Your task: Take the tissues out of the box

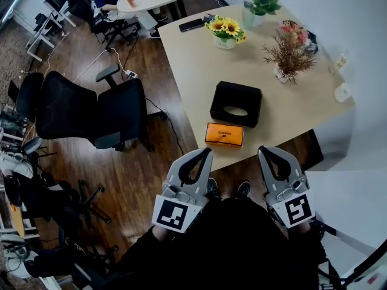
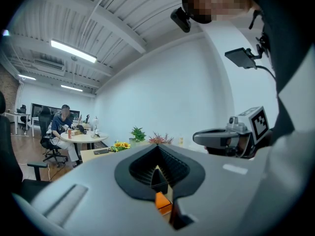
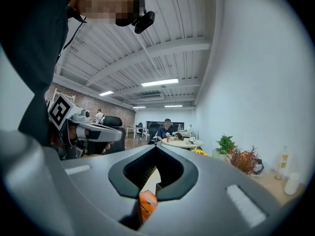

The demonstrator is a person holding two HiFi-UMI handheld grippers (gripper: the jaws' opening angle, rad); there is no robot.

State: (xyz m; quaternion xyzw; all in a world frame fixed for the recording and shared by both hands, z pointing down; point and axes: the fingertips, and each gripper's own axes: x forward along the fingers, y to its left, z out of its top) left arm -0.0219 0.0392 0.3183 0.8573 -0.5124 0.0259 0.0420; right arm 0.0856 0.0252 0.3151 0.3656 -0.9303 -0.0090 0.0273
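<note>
The black tissue box (image 1: 236,104) sits on the pale counter (image 1: 193,71), its oval slot facing up and showing something pale inside, which I judge to be tissue still in it. No loose tissue shows anywhere around the box. Both tongs are held short of the box on the person's side, back past the counter's edge and close to the body. The left tongs (image 1: 207,153) are clenched tip to tip on nothing, and so are the right tongs (image 1: 263,151). This pose fits tongs about to go out to the box as well as tongs drawn back from it between pulls. Getting at whatever sits in the slot would call for one pair to part, come in over the oval and nip only the top sheet. The box is light and may lift with the pull, so the other pair could steady it. An orange box (image 1: 224,135) lies just on the person's side of the tissue box, and the dark print on its top is too small to read. The cubes carry only square black-and-white markers, and no brand shows on the tissue box.
</note>
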